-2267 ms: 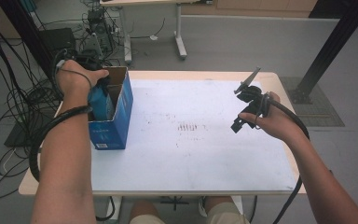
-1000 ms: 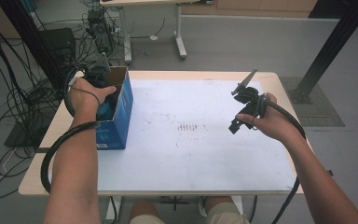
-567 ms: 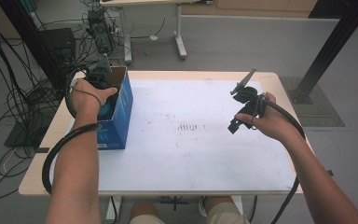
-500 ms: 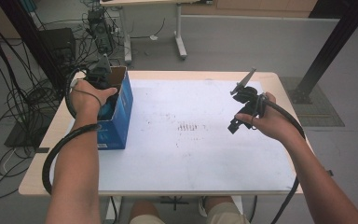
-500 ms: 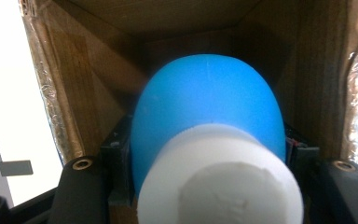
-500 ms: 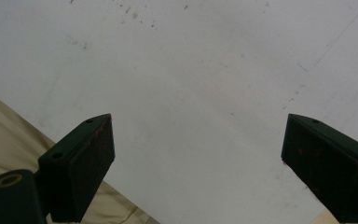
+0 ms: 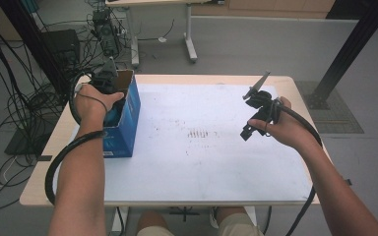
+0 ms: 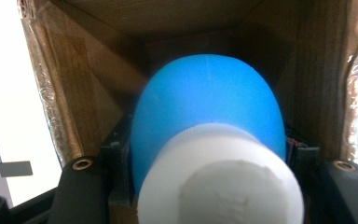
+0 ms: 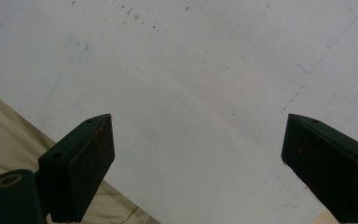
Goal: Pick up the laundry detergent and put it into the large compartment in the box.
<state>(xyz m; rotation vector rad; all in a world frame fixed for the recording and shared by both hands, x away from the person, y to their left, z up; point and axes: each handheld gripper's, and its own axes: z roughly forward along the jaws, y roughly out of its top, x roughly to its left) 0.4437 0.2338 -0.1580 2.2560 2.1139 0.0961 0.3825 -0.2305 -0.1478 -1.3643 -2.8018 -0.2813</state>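
Bottle (image 8: 205, 140), blue with white cap, clenched in left tongs (image 8: 205, 154) inside box (image 7: 128, 110) at counter (image 7: 202, 162) left edge. Right tongs (image 9: 196, 163) released, above bare counter.

high: above, looking down | left: close inside box (image 8: 317, 70) | right: near table (image 9: 191, 70), probably

blue box (image 7: 123, 128) print, seemingly unreadable
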